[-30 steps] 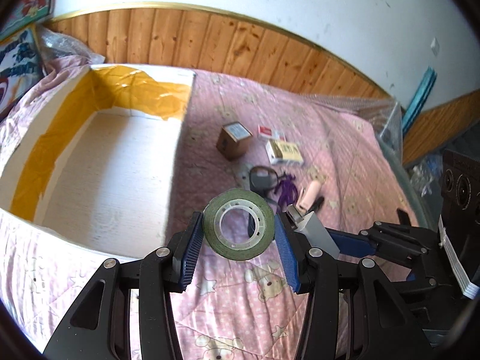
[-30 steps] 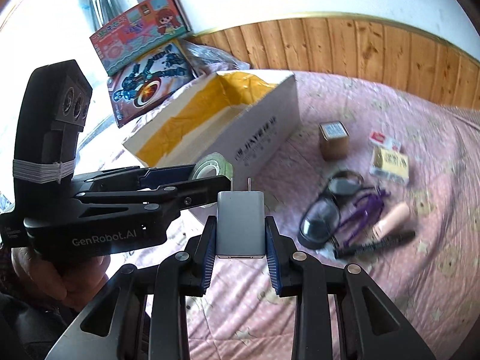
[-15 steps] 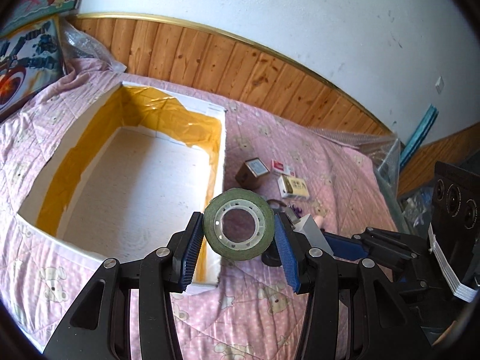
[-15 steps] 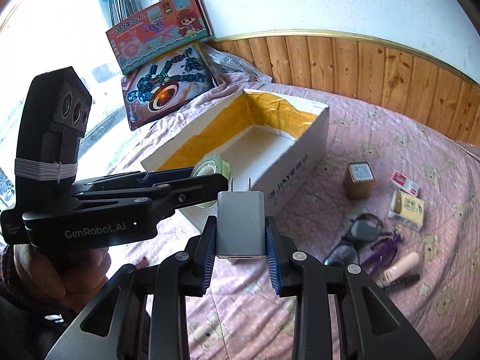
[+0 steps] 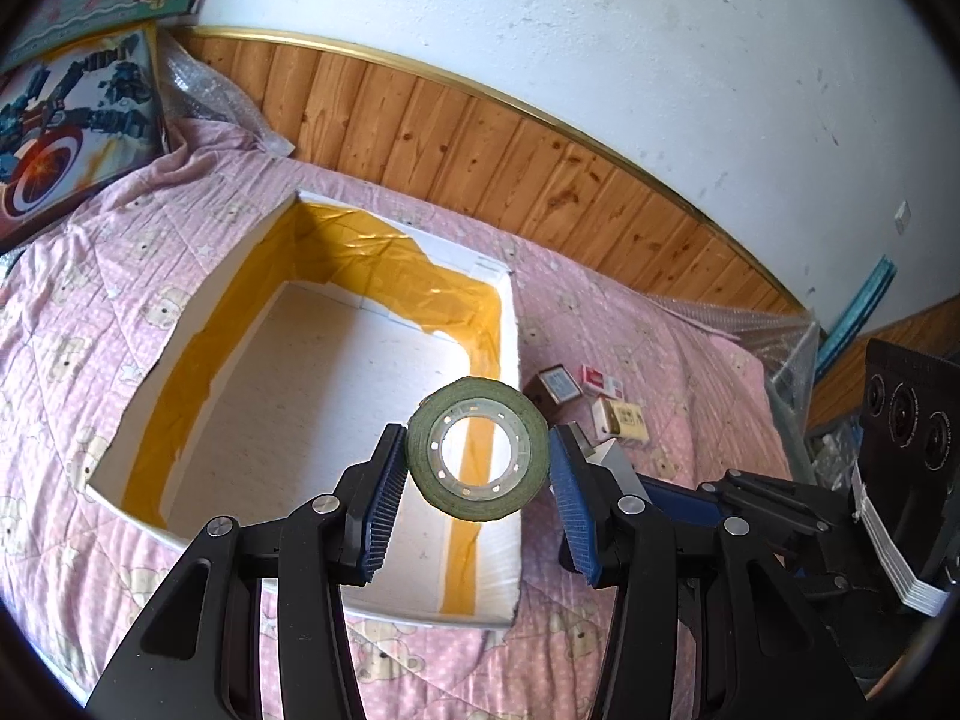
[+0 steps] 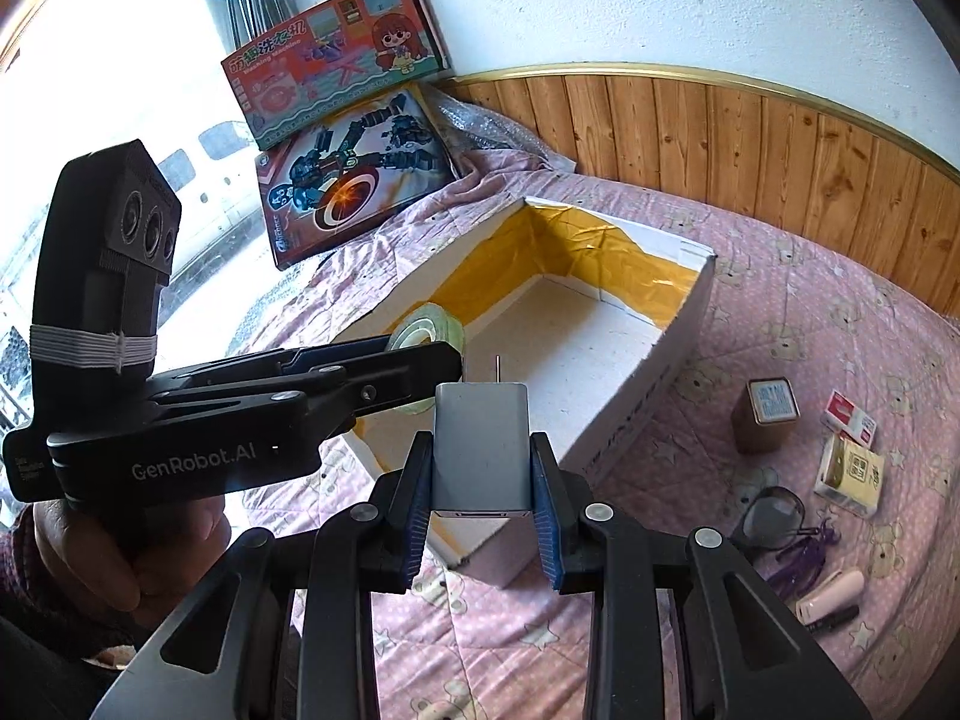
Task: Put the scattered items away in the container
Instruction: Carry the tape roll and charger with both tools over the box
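Note:
My left gripper (image 5: 474, 468) is shut on a green tape roll (image 5: 516, 420) and holds it above the near right corner of the open white box (image 5: 336, 384) with yellow tape lining. The left gripper and tape roll (image 6: 427, 324) also show in the right wrist view, over the box (image 6: 570, 348). My right gripper (image 6: 482, 480) is shut on a grey plug charger (image 6: 482, 450), prongs forward, above the box's near corner. It shows beside the left gripper in the left wrist view (image 5: 618, 468).
On the pink quilt right of the box lie a brown cube box (image 6: 771, 414), a red-white packet (image 6: 849, 417), a yellow box (image 6: 849, 471), glasses (image 6: 771, 516), a purple cord (image 6: 804, 552) and a pink tube (image 6: 831, 591). Toy boxes (image 6: 354, 180) lean at the wall.
Both grippers have moved left and up with their loads, from above the scattered items to over the box's near corner.

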The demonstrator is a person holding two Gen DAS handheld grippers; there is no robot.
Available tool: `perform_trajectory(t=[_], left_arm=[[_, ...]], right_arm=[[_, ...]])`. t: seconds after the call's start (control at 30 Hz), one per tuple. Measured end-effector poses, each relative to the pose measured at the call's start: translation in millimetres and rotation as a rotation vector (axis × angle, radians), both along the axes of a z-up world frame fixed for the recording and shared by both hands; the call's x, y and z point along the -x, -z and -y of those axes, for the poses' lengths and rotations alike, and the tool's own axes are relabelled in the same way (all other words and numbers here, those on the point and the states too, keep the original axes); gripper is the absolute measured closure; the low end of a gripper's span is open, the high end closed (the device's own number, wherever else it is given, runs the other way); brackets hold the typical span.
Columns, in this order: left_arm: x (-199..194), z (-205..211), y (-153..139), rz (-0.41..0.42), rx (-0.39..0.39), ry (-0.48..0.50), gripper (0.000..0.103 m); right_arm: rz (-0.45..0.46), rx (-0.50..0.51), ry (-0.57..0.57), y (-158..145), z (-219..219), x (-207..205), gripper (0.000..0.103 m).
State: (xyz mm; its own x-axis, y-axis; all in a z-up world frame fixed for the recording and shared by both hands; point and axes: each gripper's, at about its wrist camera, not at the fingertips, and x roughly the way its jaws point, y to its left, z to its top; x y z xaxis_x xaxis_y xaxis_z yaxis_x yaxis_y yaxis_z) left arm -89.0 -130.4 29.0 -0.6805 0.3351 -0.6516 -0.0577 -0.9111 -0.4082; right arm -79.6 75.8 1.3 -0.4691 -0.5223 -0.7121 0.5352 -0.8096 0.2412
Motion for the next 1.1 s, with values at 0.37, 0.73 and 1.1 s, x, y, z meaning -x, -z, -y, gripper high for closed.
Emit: perform_trajectory(t=[0.37,0.73,1.1], left_arm=[[29.4,24.8,6.7,0.05,-0.03,-0.048,0.054],[74.1,40.7,21.9,0.134,-0.027,-0.075,0.054],[119.5,48.7,44.1,0.242,-0.024,-0.101,0.054]], right_arm=[[0.043,-0.02,0.0,8.6,25.0,33.4,0.071],[0.099,-0.03,0.029,25.6,35.2,81.6,0.071],[0.134,-0.085,0.042,43.2,46.2,128.0,0.071]])
